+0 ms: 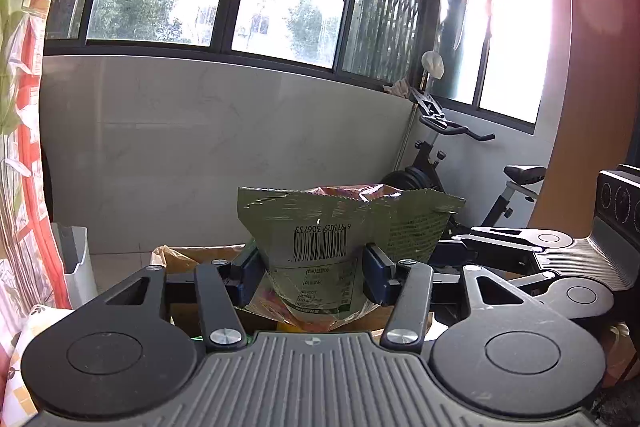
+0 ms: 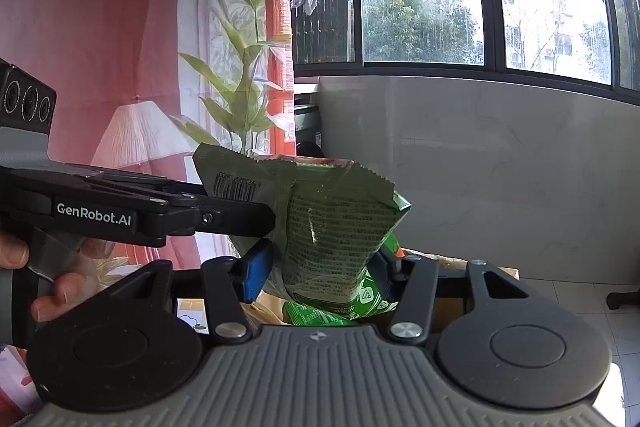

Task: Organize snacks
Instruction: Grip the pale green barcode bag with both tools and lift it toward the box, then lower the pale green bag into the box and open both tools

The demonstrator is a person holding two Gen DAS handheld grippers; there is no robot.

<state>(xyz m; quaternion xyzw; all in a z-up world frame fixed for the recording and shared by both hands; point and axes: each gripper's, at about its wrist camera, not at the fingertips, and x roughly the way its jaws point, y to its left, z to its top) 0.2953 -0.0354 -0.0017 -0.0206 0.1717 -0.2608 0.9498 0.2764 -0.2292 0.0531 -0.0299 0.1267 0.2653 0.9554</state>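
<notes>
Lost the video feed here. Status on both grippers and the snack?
Left gripper and right gripper both clamped on one green snack bag, held in the air. Cardboard box below. Nothing in the way.

Handheld gripper pair, black and grey.
Left gripper (image 1: 314, 269), right gripper (image 2: 322, 273): ribbed grey bodies, black linkages, silver screws, blue pads, "GenRobot.AI" marking.

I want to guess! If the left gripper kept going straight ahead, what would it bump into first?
The green snack bag already sits between the left gripper pads. Past it, probably the pale tiled wall under the windows; depth is unclear.
</notes>
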